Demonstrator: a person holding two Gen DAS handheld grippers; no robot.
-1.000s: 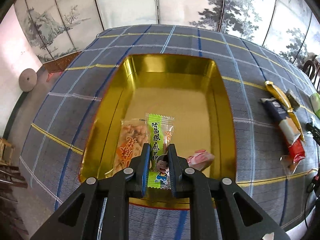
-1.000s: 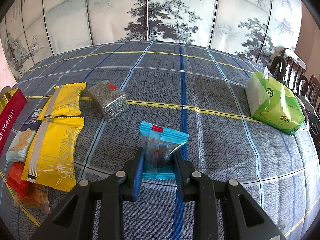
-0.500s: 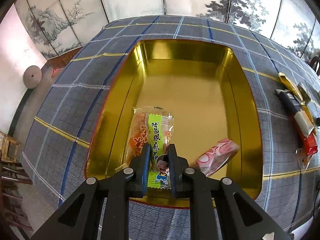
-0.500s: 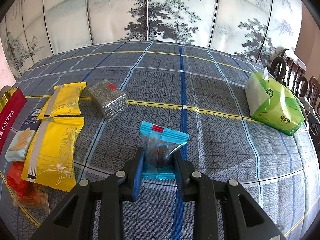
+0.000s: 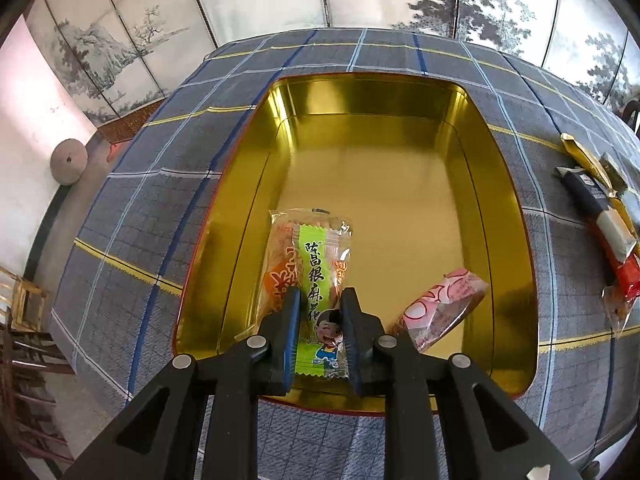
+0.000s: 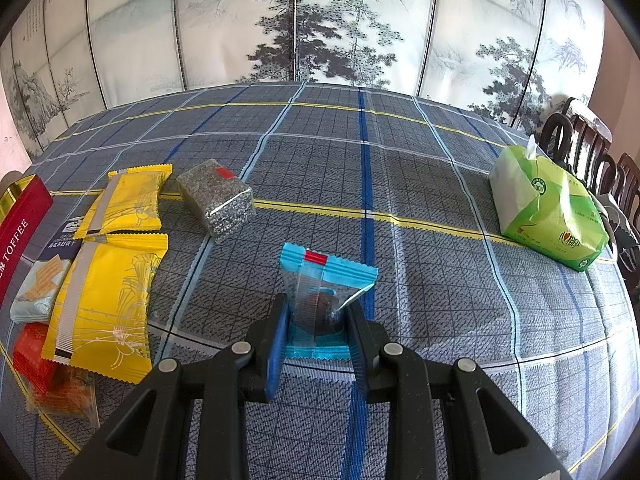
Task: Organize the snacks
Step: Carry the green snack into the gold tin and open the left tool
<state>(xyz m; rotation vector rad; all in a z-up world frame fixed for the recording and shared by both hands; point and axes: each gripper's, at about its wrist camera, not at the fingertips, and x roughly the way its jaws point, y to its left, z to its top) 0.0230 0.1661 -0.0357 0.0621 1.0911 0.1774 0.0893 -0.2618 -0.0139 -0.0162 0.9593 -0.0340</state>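
Note:
In the left wrist view my left gripper (image 5: 320, 332) is shut on a green snack packet (image 5: 320, 280) with a cartoon boy, held over the near end of a gold tin tray (image 5: 400, 120). An orange snack packet (image 5: 280, 256) and a pink one (image 5: 440, 308) lie in the tray. In the right wrist view my right gripper (image 6: 318, 340) is shut on a blue-edged clear packet (image 6: 320, 288) with a dark sweet inside, just above the checked tablecloth.
Left of the right gripper lie two yellow packets (image 6: 104, 296), a silver block packet (image 6: 216, 204), a cracker packet (image 6: 40, 288), red packets (image 6: 36, 360) and the red toffee tin side (image 6: 20, 232). A green tissue pack (image 6: 548, 208) sits far right. Chairs stand beyond.
The left gripper with the green packet has moved closer over the tray, which now looks larger. The right gripper has stayed still with its packet.

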